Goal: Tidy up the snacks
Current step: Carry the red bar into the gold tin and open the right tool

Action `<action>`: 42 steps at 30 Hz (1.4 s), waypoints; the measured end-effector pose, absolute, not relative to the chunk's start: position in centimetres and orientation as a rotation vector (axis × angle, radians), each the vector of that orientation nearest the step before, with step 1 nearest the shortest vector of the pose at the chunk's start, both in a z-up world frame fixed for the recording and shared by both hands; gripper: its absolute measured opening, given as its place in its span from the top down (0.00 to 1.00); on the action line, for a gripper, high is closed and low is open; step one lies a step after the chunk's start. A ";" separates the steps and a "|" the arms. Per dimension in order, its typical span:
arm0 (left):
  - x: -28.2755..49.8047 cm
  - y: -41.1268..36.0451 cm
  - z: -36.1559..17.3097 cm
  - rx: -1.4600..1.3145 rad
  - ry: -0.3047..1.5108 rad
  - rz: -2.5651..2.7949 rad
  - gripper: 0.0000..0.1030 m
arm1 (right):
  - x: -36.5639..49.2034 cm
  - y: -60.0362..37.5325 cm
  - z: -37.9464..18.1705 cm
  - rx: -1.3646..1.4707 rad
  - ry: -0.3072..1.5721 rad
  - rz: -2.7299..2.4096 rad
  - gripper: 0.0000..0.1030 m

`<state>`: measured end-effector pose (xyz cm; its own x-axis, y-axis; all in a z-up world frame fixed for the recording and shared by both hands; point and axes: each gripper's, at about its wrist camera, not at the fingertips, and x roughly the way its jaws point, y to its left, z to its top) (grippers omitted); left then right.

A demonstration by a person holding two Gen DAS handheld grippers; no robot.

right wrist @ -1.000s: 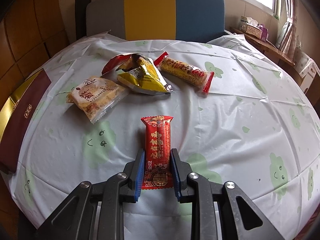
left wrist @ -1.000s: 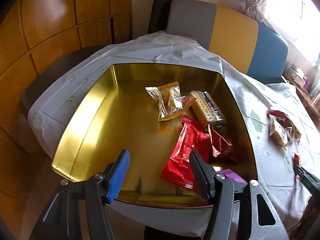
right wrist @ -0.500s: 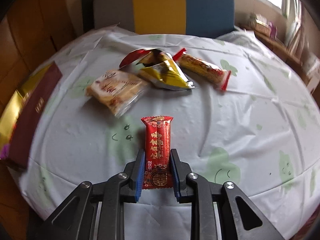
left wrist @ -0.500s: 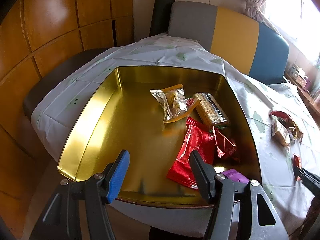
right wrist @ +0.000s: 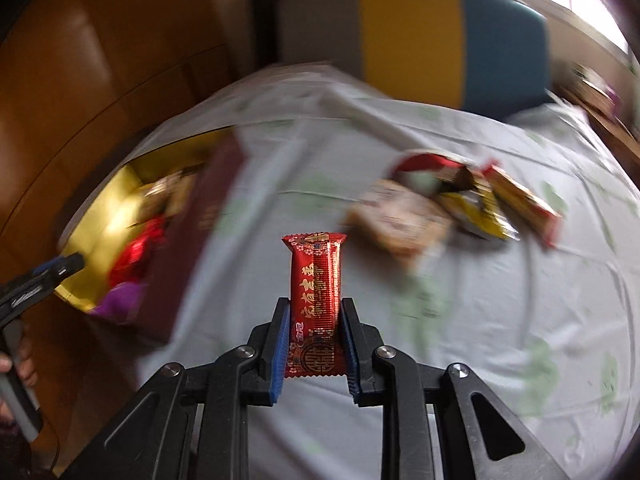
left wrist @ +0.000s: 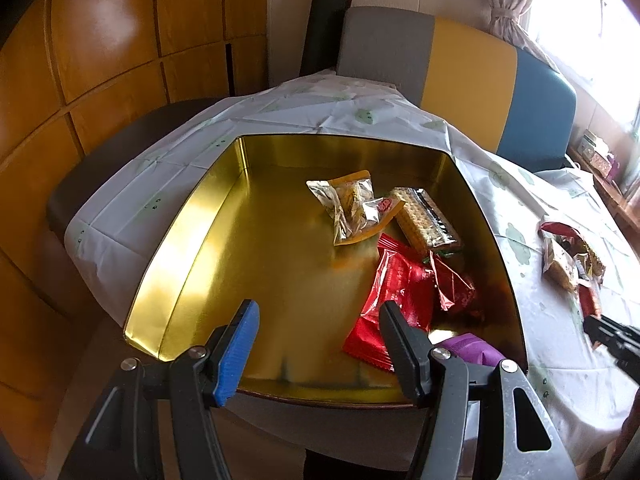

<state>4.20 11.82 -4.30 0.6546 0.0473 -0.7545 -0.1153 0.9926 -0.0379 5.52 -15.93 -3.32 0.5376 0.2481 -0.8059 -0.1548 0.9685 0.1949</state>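
My right gripper (right wrist: 315, 312) is shut on a narrow red snack bar (right wrist: 316, 280) and holds it in the air above the pale tablecloth. The gold tin (left wrist: 192, 240) lies to its left, blurred in the right wrist view (right wrist: 112, 200). My left gripper (left wrist: 316, 312) hovers open over the tin's near edge with nothing between its fingers. Inside the tin lie a clear packet with orange trim (left wrist: 352, 208), a cracker pack (left wrist: 424, 218), red wrappers (left wrist: 400, 296) and a purple packet (left wrist: 476, 350). The right gripper's tip (left wrist: 612, 336) shows at the left wrist view's right edge.
Several loose snacks (right wrist: 452, 200) lie on the tablecloth (right wrist: 500, 320) right of the tin; the same pile (left wrist: 568, 256) shows in the left wrist view. A grey, yellow and blue bench back (left wrist: 460, 80) stands behind the table. Wooden wall panels (left wrist: 100, 60) rise at the left.
The right gripper has swung left and risen with the red bar, bringing the gold tin into its view. The left gripper has stayed over the tin, still open.
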 end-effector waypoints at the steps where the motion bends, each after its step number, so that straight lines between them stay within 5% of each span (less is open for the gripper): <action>1: 4.1 11.9 -4.2 -0.083 0.850 0.094 0.39 | 5.5 -15.1 -3.2 0.096 0.976 0.265 0.77; 26: 3.2 16.1 -3.5 -0.140 0.806 0.205 0.39 | 9.6 2.1 -1.7 0.041 1.014 0.697 0.77; 42: 3.2 16.2 -4.5 -0.130 0.834 0.200 0.39 | 10.1 2.1 -5.3 0.039 1.096 0.650 0.69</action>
